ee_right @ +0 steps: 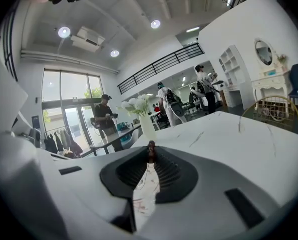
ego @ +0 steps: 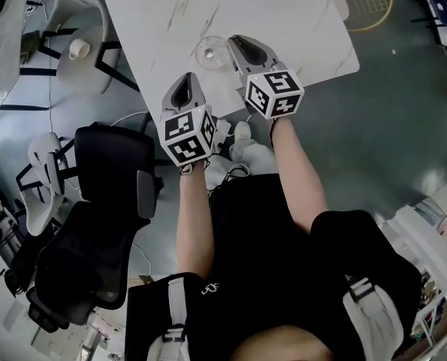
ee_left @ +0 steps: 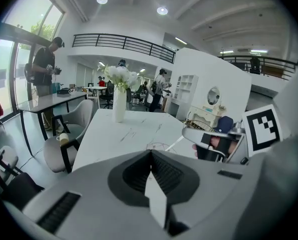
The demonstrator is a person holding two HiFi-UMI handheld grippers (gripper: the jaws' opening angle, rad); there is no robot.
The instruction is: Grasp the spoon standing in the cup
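Right gripper (ego: 237, 45) pinches the brown handle end of the spoon (ee_right: 150, 150), which leans out of the glass cup (ego: 211, 52) on the white table (ego: 298, 21); left gripper (ee_left: 150, 153) jaws together, empty

Head view steeply down — gripper views low across shared table (ego: 298, 28)

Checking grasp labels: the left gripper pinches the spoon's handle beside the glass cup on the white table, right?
No. It is the right gripper that pinches the spoon's handle beside the glass cup on the white table; the right gripper view shows it.
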